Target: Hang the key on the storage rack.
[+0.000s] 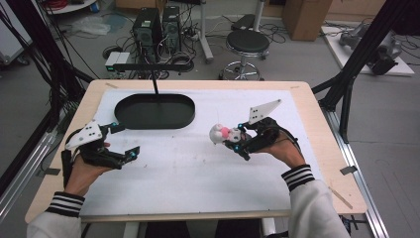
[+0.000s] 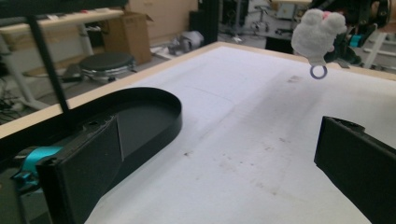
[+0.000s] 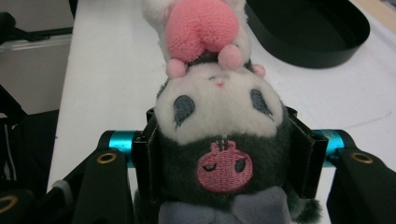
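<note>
Right hand-held gripper pinching plush toy — left hand-held gripper spread, w/ nothing.

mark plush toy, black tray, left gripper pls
plush toy (image 3: 219, 116), right gripper view, on its white face
black tray (image 1: 154, 111), high view, on its bare floor
left gripper (image 1: 125, 140), high view, midway between its open jaw tips

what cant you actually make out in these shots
- Plush toy: in the right gripper view its lower body is cut off by the bottom edge and its sides are covered by the right tool's jaws.
- Plush in the high view: too small for any detail.
- Ring hanging under the plush, left gripper view: slightly blurred; its material is unclear.
- Tray: in the left gripper view its near end is hidden behind the left tool's jaw.
</note>
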A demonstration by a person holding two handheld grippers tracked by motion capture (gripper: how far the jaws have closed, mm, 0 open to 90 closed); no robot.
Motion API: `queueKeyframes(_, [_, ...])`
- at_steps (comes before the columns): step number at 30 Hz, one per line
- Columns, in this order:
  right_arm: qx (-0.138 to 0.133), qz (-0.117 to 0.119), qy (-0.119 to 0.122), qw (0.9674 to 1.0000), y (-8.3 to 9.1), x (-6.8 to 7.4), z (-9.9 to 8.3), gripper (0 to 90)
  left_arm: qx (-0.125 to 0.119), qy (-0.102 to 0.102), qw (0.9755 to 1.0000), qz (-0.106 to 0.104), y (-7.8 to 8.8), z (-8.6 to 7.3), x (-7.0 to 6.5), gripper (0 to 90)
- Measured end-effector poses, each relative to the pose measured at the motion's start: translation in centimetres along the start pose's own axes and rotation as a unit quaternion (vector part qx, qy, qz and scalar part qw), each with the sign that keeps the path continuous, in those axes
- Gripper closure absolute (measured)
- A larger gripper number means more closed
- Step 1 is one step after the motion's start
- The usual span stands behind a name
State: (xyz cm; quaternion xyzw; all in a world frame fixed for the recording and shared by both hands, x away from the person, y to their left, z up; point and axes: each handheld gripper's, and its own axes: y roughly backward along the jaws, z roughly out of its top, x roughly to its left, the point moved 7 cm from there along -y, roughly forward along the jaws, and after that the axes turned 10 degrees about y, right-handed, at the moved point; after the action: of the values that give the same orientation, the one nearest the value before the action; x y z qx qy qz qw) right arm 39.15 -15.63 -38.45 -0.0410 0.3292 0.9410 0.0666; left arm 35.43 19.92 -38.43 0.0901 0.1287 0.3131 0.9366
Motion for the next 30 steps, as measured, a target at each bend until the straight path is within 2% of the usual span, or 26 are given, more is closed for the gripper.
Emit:
queueKeyframes(5, [-0.006,0.005,0.010,0.9999,0.0,0.2,1.1,40.7,0.032,-0.020,0.9988,-0.032,-1.9,1.5,-1.3,1.7])
queueKeyframes(9, [-0.009,0.011,0.018,0.9997,-0.3,0.3,2.1,40.8,0.052,-0.045,0.9963,-0.052,-3.5,2.6,-2.3,1.7])
queueKeyframes(16, [-0.008,0.022,0.034,0.9991,-1.0,0.5,3.2,40.7,0.079,-0.071,0.9913,-0.077,-5.4,3.5,-3.6,1.7])
queueKeyframes(19, [-0.011,0.025,0.037,0.9989,-1.1,0.6,3.5,40.7,0.082,-0.074,0.9905,-0.083,-6.1,3.8,-4.2,1.7])
queueKeyframes(30, [-0.002,0.042,0.044,0.9982,-1.9,1.0,4.2,40.7,0.100,-0.097,0.9841,-0.110,-8.5,4.4,-5.8,1.7])
